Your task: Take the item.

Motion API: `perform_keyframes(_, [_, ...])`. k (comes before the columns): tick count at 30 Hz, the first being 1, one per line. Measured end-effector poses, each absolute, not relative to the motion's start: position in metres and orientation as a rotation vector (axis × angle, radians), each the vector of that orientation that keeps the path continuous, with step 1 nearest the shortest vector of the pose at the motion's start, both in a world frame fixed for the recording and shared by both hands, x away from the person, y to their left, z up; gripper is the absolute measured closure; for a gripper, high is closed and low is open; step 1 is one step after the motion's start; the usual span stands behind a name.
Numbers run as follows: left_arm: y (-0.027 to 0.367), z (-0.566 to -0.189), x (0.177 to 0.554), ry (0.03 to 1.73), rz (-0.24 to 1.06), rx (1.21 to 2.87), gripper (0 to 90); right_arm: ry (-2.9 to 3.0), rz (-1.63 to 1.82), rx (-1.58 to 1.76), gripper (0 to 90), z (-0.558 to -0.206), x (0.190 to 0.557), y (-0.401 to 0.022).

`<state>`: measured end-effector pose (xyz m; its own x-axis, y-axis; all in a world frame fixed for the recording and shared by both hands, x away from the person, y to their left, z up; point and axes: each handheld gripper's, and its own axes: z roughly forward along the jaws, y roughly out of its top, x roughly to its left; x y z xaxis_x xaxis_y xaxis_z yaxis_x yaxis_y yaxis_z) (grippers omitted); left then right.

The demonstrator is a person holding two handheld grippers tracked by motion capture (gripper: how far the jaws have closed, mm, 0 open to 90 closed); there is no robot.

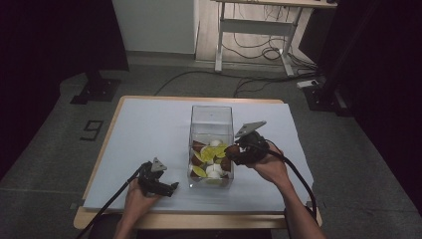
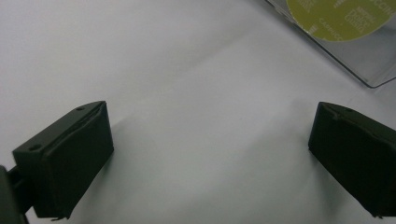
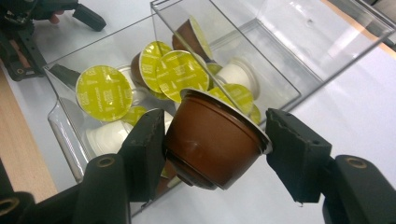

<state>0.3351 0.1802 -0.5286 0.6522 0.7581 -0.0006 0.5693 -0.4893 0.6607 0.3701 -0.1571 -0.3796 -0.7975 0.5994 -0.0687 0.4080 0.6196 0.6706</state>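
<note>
Right gripper point(image 3: 215, 144) pinches a brown plastic coffee capsule point(image 3: 212, 140) over the clear plastic box point(image 1: 211, 112); centre it above the pile before releasing. Left gripper point(image 2: 210, 154) jaws spread, empty.

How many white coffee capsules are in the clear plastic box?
3 visible, possibly more hidden in the clear plastic box: one white coffee capsule at the pile's far side, one near the right claw, one partly under green-lidded capsules.
</note>
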Motion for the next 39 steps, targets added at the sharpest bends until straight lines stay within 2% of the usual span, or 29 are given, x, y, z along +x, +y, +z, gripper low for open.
perform_keyframes(19, [0.180,-0.529,0.335,1.025,0.386,2.234,0.0,2.468,0.918,0.953,39.6,-0.382,0.376,-0.199])
perform_keyframes(39, [0.180,-0.529,0.335,1.025,0.386,2.235,0.0,2.425,0.853,1.038,39.6,-0.415,0.387,-0.224])
